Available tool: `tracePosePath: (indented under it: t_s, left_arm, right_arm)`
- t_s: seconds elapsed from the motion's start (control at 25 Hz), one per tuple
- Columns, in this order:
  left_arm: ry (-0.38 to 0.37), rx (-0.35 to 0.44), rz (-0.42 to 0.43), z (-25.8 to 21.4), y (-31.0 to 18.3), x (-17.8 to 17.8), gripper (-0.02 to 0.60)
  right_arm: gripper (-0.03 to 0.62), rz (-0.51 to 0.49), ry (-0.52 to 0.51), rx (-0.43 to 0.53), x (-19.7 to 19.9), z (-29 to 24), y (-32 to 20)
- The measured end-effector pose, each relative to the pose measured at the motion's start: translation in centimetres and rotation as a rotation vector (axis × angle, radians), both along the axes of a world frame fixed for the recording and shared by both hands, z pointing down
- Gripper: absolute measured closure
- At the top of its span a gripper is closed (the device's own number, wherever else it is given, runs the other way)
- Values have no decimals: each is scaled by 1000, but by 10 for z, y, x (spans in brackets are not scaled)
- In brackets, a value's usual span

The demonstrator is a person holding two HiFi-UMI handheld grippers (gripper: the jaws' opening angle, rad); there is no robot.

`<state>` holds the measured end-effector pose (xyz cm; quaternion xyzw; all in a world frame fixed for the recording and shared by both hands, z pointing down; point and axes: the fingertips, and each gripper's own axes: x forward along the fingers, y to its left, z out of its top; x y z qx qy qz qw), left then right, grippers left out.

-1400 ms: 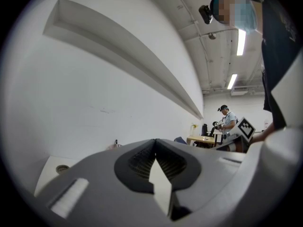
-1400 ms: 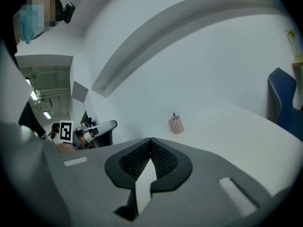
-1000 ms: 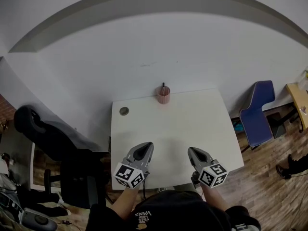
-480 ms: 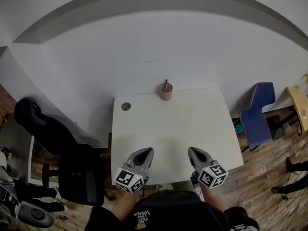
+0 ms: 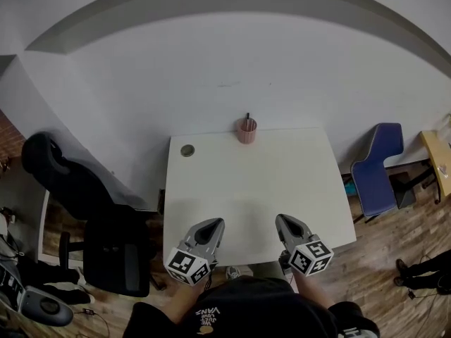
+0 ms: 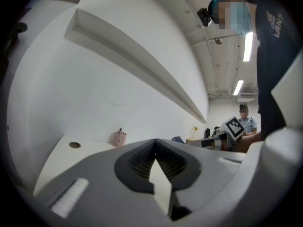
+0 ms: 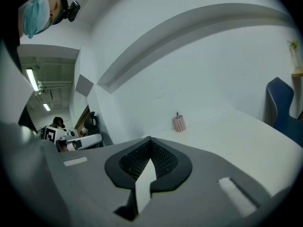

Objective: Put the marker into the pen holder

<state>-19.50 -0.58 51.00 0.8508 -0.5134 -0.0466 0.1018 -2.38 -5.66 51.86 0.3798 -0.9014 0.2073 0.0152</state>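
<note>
White table [image 5: 254, 182] against a white wall [image 5: 225, 62]; we hold both grippers over its near edge. Our left gripper [image 5: 211, 225] and right gripper [image 5: 285, 224] have jaws pressed together, nothing between them. We see the pink pen holder [image 5: 246, 131] at the far edge, well apart from both, marker [image 5: 247, 116] standing inside it.

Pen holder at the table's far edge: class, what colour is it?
The pen holder is pink, clearest in the head view.
</note>
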Motion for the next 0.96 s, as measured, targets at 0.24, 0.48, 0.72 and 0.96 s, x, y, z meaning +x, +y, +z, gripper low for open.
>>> tracePosePath:
  t_s: [0.24, 0.48, 0.72, 0.96]
  left_arm:
    - [6, 7, -8, -2, 3, 0, 529]
    - [4, 10, -15, -2, 3, 1, 529]
    - [12, 5, -16, -4, 0, 2, 528]
    - [-1, 4, -17, -1, -6, 4, 529]
  right_arm:
    - [594, 4, 10, 15, 1, -4, -1]
    - [594, 4, 12, 17, 2, -4, -3]
    - [594, 9, 13, 14, 4, -5, -4]
    - [594, 12, 10, 7, 7, -2, -10]
